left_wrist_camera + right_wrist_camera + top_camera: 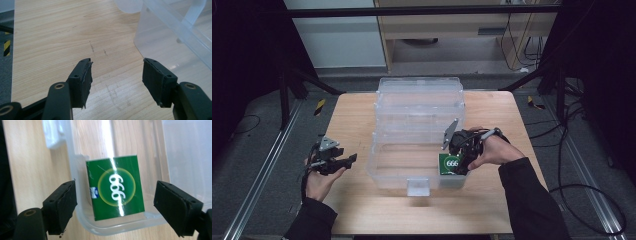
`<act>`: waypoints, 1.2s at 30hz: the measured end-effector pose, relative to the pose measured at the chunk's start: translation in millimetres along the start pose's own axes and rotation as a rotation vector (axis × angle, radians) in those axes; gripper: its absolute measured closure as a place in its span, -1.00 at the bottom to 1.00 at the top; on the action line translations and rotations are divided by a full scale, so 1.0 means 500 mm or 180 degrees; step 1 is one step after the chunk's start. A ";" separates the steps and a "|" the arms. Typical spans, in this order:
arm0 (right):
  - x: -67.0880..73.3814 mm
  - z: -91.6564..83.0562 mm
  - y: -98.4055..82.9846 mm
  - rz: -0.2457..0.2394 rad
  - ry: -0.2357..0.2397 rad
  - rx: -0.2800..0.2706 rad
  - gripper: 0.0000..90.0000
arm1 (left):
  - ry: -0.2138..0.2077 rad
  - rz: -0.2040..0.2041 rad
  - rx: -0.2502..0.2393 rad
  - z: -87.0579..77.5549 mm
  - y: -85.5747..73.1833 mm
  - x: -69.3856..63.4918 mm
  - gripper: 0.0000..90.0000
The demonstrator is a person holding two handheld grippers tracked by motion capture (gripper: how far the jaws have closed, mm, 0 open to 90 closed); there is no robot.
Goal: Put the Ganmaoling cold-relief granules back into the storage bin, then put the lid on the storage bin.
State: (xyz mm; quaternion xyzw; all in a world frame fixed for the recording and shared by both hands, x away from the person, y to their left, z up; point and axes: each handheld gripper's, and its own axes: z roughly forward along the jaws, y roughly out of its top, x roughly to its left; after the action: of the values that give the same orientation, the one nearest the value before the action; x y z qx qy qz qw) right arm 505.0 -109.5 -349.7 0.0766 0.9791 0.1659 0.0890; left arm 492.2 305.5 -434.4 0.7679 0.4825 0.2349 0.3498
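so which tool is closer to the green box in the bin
Right. The right tool hangs open just above the green box in the clear bin; the left tool sits outside the bin's left wall.

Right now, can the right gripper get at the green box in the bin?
Probably yes. The right gripper hangs open right above the green box, which lies flat in a corner of the lidless bin, with nothing covering it.

Count: tools 2, left tool (349, 159) and right tool (460, 161) | hands 2, left hand (319, 182) and right hand (494, 150) | clear plastic boxes 1, box (419, 115), lid open | green packets 1, packet (115, 187) marked 999 or 666, inside box | wooden surfaces 1, surface (362, 210)
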 end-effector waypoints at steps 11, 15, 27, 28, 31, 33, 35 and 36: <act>0.028 -0.017 0.024 0.0126 0.0011 -0.0268 -0.45 | -0.0005 0.0003 -0.0016 -0.003 0.002 -0.001 -0.12; 0.032 -0.015 0.030 0.0151 -0.0008 -0.0305 -0.41 | -0.0005 0.0009 -0.0017 -0.004 0.002 -0.001 -0.12; 0.041 0.010 0.029 0.0402 0.0158 -0.0648 -0.18 | -0.0014 -0.0009 -0.0063 -0.009 0.005 -0.002 -0.12; 0.042 0.015 0.028 0.0402 0.0179 -0.0639 -0.14 | -0.0017 -0.0009 -0.0068 -0.009 0.005 -0.002 -0.12; 0.045 0.024 0.026 0.0373 0.0187 -0.0622 -0.11 | -0.0016 -0.0010 -0.0068 -0.008 0.005 -0.002 -0.12; 0.050 0.033 0.026 0.0321 0.0213 -0.0598 -0.06 | -0.0002 -0.0008 -0.0058 -0.008 0.007 -0.001 -0.12; 0.051 0.038 0.027 0.0329 0.0235 -0.0602 -0.02 | -0.0001 -0.0015 -0.0063 -0.009 0.006 -0.001 -0.11; 0.051 0.041 0.028 0.0310 0.0232 -0.0597 0.00 | -0.0001 -0.0014 -0.0062 -0.010 0.006 -0.001 -0.12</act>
State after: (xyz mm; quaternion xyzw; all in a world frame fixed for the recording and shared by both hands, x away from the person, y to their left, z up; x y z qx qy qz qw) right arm 485.8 -85.7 -367.7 0.1094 0.9570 0.2636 0.0519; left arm 490.3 305.8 -429.0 0.7634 0.4818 0.2387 0.3579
